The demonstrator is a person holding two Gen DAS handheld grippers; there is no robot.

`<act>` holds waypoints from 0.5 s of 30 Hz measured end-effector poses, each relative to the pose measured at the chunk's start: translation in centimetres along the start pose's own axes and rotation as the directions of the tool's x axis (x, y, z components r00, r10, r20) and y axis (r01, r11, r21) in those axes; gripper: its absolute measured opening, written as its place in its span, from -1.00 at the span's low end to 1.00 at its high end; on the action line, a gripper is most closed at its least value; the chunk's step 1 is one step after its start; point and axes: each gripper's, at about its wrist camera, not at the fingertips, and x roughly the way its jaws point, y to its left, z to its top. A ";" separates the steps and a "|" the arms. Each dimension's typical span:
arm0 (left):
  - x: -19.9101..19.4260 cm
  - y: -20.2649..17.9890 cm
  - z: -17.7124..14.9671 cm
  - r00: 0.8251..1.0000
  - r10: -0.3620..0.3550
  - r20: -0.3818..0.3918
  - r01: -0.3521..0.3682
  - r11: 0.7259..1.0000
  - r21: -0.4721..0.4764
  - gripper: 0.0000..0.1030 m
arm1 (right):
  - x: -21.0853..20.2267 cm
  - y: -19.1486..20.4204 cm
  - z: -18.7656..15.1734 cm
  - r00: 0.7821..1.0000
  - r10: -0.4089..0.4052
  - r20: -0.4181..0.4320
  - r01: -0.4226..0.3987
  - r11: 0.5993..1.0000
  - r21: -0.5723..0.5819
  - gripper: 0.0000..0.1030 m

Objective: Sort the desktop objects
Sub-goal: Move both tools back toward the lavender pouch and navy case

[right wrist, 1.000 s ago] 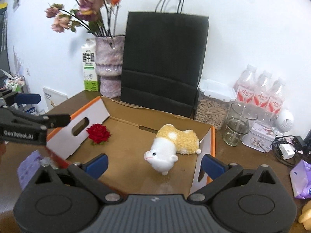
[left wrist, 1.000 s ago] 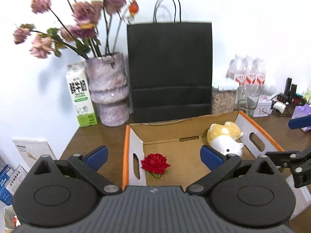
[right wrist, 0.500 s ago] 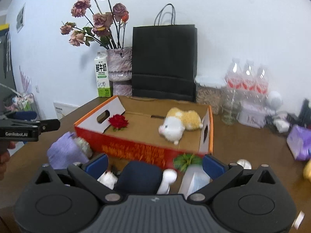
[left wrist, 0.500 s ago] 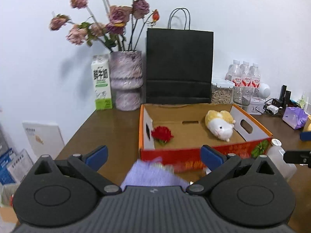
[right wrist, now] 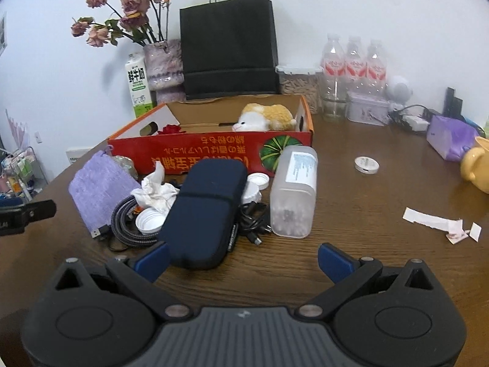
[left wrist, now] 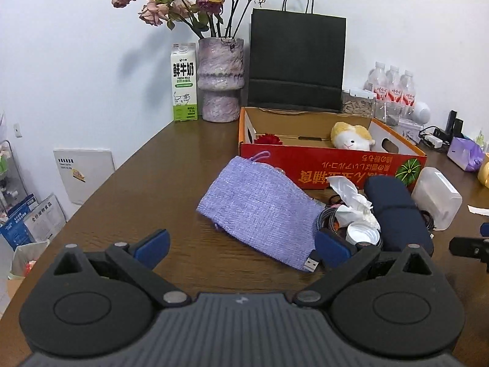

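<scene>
An open cardboard box with a red front holds a plush hamster and a red rose. In front of it lie a purple cloth pouch, a dark blue case, crumpled tissue, a braided cable, bottle caps and a clear plastic container. My left gripper is open and empty, just short of the pouch. My right gripper is open and empty, just short of the case.
At the back stand a milk carton, a vase of dried roses, a black paper bag, water bottles and a seed jar. On the right lie paper scraps, a white lid, a yellow mug and a purple pack.
Both grippers have pulled back from over the box and come down low. The clutter in front of the box has come into view. Both stay open and empty.
</scene>
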 end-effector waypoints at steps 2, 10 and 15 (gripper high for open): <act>0.0 0.1 -0.1 1.000 0.005 -0.001 -0.005 1.000 -0.007 1.00 | -0.2 0.1 0.1 1.000 -0.004 0.012 0.004 1.000 0.006 1.00; 0.5 -0.1 -0.3 1.000 0.003 -0.019 -0.003 1.000 0.003 1.00 | 0.3 1.6 0.3 1.000 0.018 0.014 -0.017 1.000 -0.026 1.00; 1.4 0.1 -0.2 0.999 0.015 -0.034 -0.015 1.000 0.008 1.00 | 1.1 2.6 0.5 1.000 0.023 0.015 -0.022 0.998 -0.051 1.00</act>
